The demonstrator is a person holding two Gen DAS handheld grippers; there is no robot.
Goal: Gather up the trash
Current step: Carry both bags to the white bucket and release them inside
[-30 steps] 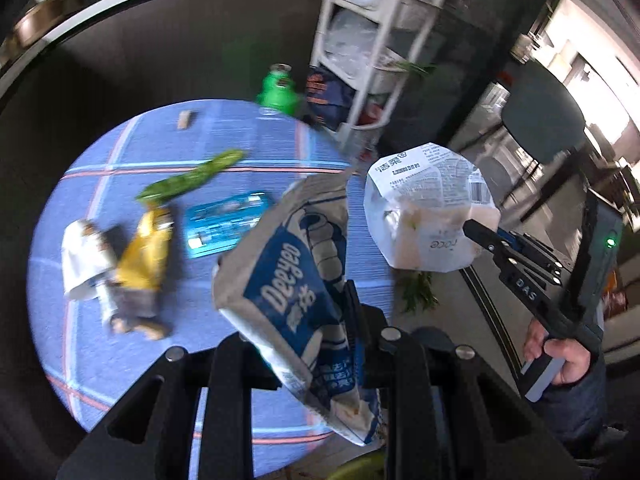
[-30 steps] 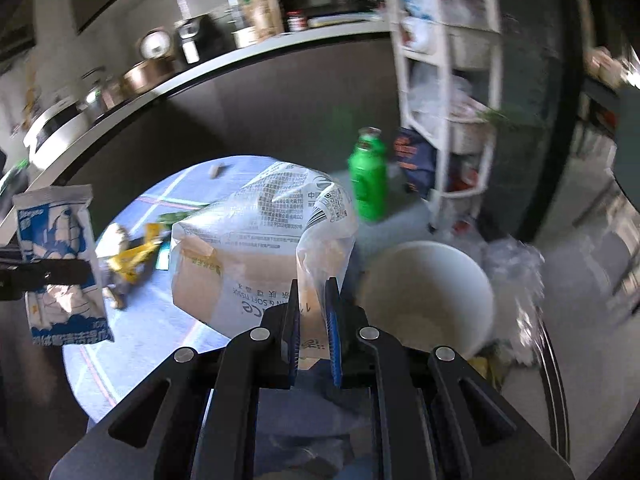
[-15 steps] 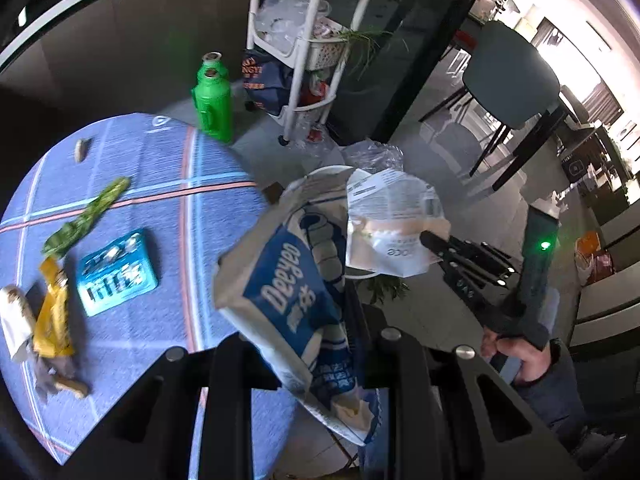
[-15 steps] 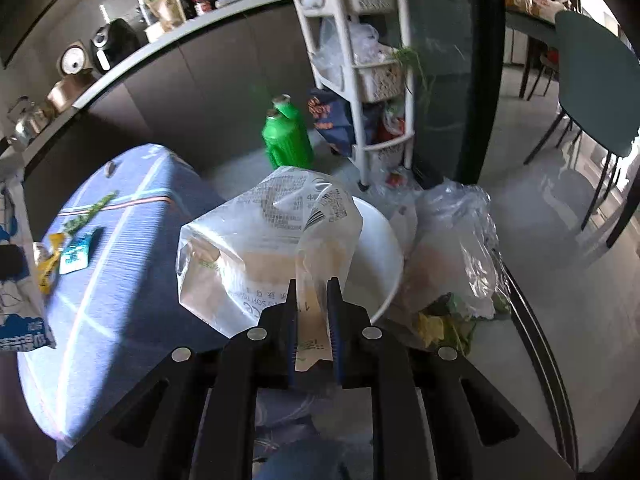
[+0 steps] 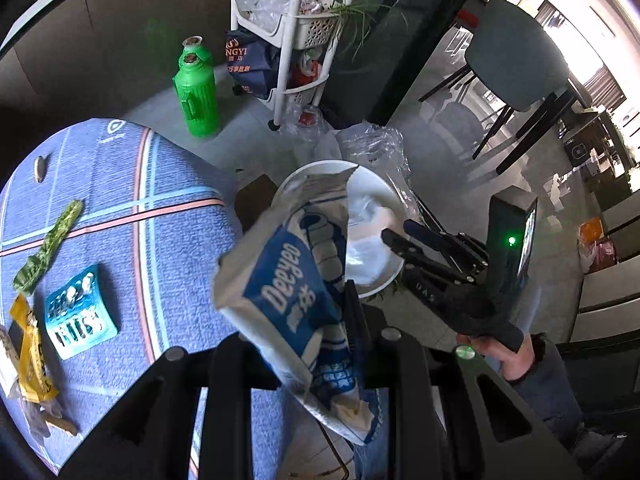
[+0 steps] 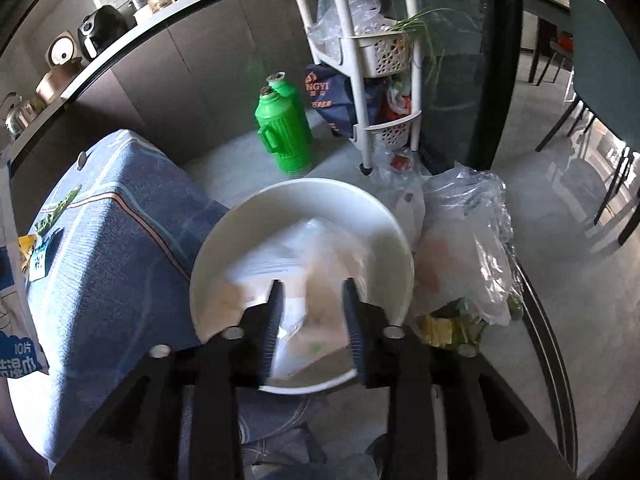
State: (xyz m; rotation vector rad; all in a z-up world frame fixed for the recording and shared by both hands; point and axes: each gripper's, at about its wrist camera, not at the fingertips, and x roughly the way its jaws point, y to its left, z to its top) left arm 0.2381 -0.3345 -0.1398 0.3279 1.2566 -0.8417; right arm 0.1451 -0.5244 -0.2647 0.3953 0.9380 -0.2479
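White bin (image 6: 394, 236) holds one clear bag (image 6: 308, 264) under the wide-spread right gripper (image 6: 311, 304); left gripper (image 5: 316, 344) clamps one wipes packet (image 5: 288, 280).

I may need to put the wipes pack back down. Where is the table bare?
Bare cloth lies between the teal packet and the table edge by the white bin. Crowded: the left edge, around the yellow wrapper and green wrapper.
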